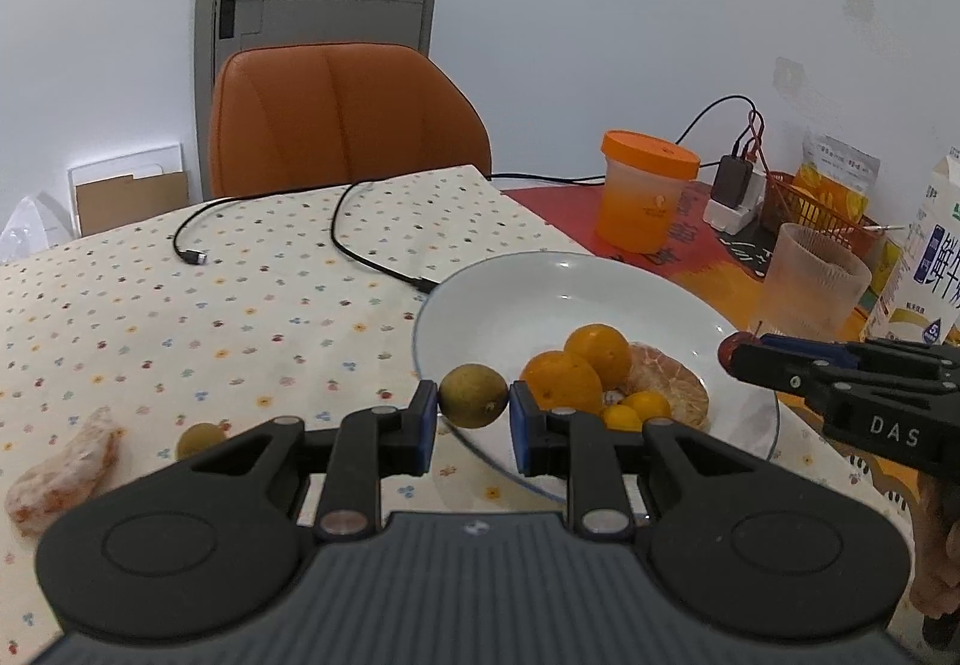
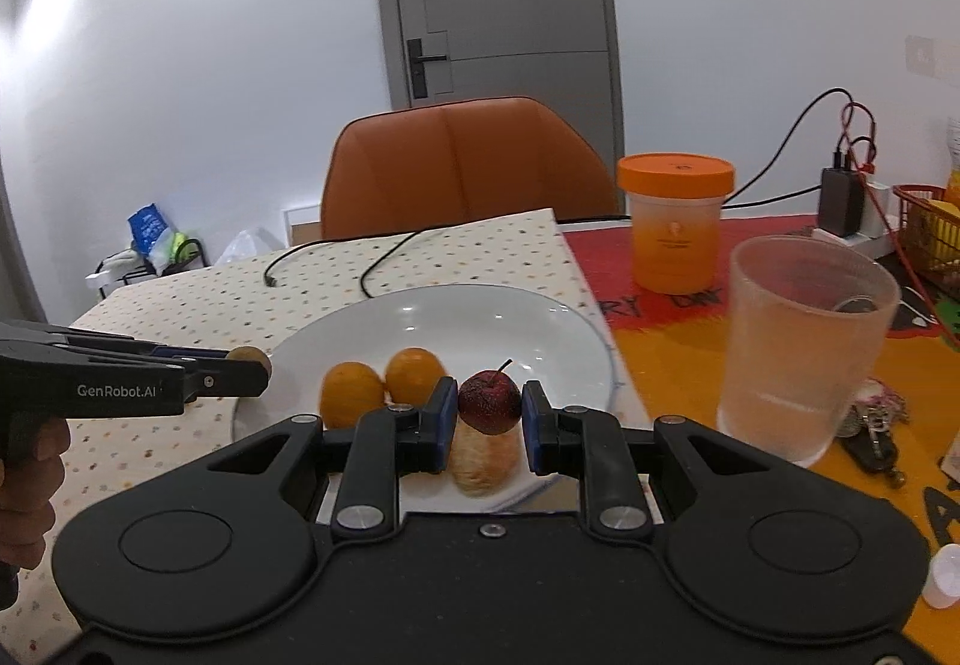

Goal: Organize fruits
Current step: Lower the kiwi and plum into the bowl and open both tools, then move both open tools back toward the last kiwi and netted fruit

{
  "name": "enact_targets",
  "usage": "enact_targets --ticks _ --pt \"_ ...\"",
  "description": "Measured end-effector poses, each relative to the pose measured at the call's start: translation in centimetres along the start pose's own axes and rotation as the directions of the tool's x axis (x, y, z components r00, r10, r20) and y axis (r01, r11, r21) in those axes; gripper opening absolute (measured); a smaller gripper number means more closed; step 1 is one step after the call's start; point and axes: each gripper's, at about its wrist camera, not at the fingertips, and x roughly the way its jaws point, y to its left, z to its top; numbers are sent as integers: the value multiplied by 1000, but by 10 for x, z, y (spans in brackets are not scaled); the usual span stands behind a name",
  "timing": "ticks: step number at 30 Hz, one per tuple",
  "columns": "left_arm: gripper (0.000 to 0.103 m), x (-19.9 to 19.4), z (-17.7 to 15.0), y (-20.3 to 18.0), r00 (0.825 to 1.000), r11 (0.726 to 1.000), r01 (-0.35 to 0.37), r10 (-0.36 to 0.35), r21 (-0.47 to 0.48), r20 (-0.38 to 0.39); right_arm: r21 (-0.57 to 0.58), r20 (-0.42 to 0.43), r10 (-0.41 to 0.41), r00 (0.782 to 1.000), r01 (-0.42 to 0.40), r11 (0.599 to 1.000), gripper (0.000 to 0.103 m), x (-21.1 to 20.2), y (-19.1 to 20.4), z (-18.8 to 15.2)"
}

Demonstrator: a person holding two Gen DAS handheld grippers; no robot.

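Observation:
My left gripper [image 1: 473, 413] is shut on a small brown-green round fruit [image 1: 473, 395], held just above the near left rim of the white plate [image 1: 480, 299]. On that plate lie two oranges [image 1: 597, 353], small yellow kumquats [image 1: 636, 410] and a peeled citrus piece [image 1: 672, 383]. My right gripper [image 2: 486, 419] is shut on a dark red stemmed fruit [image 2: 489, 401], above the plate's [image 2: 480, 317] near edge, over the peeled piece [image 2: 483, 464]. The left gripper [image 2: 240, 371] enters the right wrist view from the left. The right gripper [image 1: 735, 353] shows at the plate's right side in the left wrist view.
Another brown-green fruit [image 1: 201, 440] and a peeled citrus segment [image 1: 63, 476] lie on the dotted cloth to the left. A frosted glass [image 2: 804, 341], an orange-lidded jar [image 2: 675, 224], a milk carton [image 1: 930, 269], a charger with cables [image 2: 840, 197] and an orange chair [image 2: 462, 161] surround the plate.

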Motion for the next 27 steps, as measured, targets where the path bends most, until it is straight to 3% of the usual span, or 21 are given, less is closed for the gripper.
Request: enact_targets --ticks 5,11,21,24,27 --pt "23 6 2 -2 1000 1000 -8 8 -6 0 3 -2 -20 1000 20 1000 22 3 -7 -1" --pt "29 5 3 2 999 999 -32 32 -13 -15 11 9 -44 999 44 999 31 5 -8 -1" --pt "65 -13 -2 8 997 997 -73 73 -8 4 12 1 -26 1000 26 1000 36 -4 1 -4" --pt "71 -20 -4 11 996 996 -91 91 -13 6 12 -4 -24 1000 24 1000 52 -8 5 -4" --pt "75 -26 -6 14 994 994 -113 113 -14 8 8 -2 -21 1000 21 1000 55 -12 10 -5"
